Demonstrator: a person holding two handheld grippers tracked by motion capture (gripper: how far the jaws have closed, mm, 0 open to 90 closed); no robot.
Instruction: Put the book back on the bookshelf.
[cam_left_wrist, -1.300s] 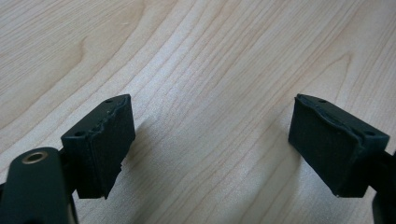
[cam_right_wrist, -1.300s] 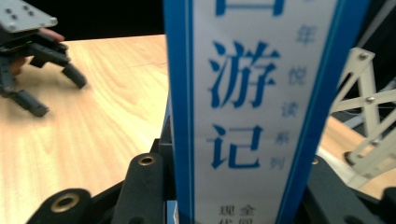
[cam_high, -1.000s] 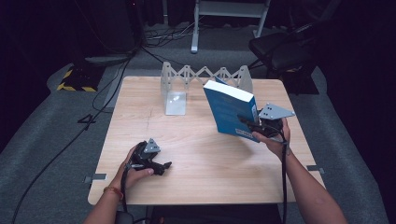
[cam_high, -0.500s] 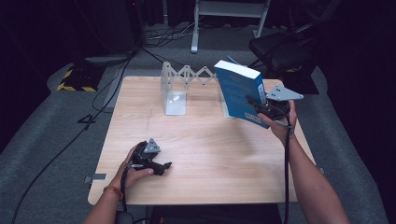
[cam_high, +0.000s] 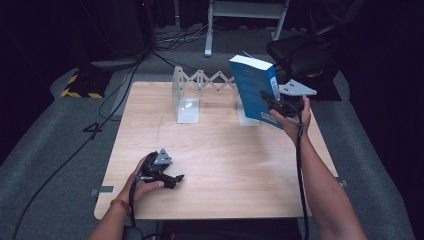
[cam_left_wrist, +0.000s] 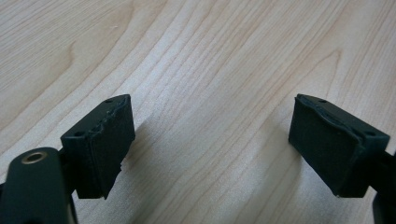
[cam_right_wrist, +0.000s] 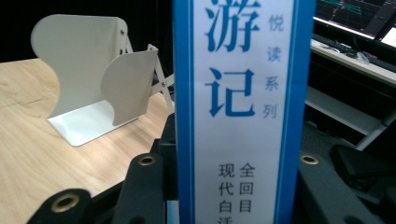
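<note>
- The blue book stands almost upright in my right gripper, its long axis running up and down and its top leaning a little away from me and toward my left, as the high view shows it.
- Its white page edge faces up at the top, and a blue cover faces toward my left hand.
- In the right gripper view the spine faces my camera square on, rising from between my jaws to the top of the frame: a white band with blue edges.
- Large blue Chinese characters run down that spine; I read 游记, with smaller ones 悦读系列 beside them and 全 回 目 and 现代白 lower down. The lowest characters are cut off by the frame edge.
- My right jaws are clamped on the book's lower end, one pad on each cover, so the book sits between them and rises above them.
- The book hangs in the air above the far right corner of the wooden table, just to the right of the white folding bookstand as seen from above.
- In the right gripper view the bookstand's curved white end plates lie to the left of the book and farther off, resting on the table.
- My left gripper rests low over the near left part of the table, well apart from the book; its jaws stand wide apart with nothing but bare wood grain between the pads.
</note>
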